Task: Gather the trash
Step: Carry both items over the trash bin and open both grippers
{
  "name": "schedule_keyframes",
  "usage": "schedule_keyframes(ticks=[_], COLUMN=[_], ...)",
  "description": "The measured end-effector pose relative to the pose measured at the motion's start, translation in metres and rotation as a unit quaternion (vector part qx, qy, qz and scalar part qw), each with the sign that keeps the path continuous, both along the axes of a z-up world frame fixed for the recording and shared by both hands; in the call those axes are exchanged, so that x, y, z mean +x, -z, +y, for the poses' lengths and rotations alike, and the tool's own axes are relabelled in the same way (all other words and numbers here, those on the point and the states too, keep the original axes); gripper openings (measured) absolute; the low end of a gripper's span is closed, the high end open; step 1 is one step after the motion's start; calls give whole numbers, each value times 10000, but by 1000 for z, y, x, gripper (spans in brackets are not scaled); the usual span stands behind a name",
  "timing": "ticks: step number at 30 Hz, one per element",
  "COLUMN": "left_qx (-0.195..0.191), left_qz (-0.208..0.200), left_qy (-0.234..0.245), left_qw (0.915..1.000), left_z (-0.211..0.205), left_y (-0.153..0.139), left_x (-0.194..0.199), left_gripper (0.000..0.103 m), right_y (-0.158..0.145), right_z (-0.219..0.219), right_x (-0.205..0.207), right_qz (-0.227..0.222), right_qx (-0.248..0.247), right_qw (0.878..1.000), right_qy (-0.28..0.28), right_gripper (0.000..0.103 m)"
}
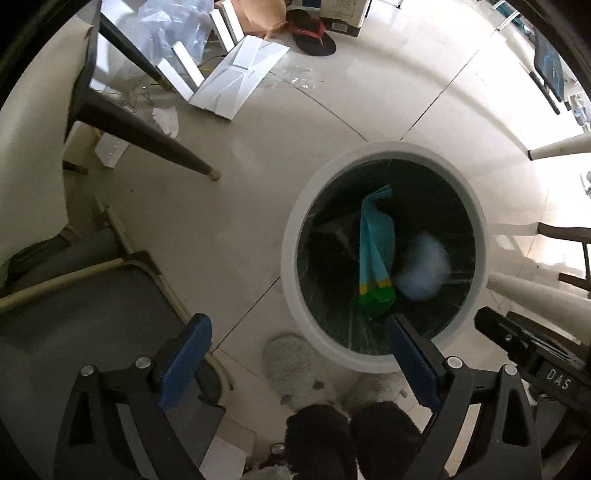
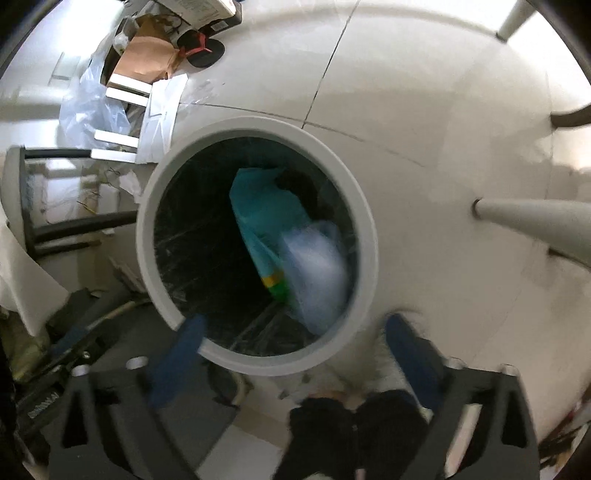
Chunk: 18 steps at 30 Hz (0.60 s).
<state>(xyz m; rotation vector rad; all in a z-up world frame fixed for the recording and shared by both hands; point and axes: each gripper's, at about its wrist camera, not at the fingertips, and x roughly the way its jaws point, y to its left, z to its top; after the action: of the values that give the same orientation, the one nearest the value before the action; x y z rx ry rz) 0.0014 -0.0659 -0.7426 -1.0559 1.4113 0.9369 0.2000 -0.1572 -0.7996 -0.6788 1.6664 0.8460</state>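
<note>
1. Around the bin the tiled floor carried a flat white carton, clear plastic film and a black sandal; a dark chair leg stood near.
2. Inside the black-lined bin lay a teal wrapper with a green and yellow end, and beside it a blurred white piece.
3. You held your left gripper and right gripper above the bin's near rim, both with fingers spread and grasping nothing.
</note>
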Motion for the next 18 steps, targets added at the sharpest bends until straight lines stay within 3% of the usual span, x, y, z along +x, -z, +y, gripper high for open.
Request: schedule_keyframes(ticks=[8,18], left_qx=[-18,6], left_qz=[189,172], left_qy=[110,144], left_qw=[9998,9997], left_z=[-17,-28], left_y=[-18,-92], left_x=[-3,-13], left_gripper=[96,96], right_y=[-32,-116], right_z=[-6,-9], right_x=[-4,-14], right_qz=[-716,-1042], right_qx=[-182,-110], right_qw=[9969,9936], right_qy=[-283,-413], right_gripper=[101,101])
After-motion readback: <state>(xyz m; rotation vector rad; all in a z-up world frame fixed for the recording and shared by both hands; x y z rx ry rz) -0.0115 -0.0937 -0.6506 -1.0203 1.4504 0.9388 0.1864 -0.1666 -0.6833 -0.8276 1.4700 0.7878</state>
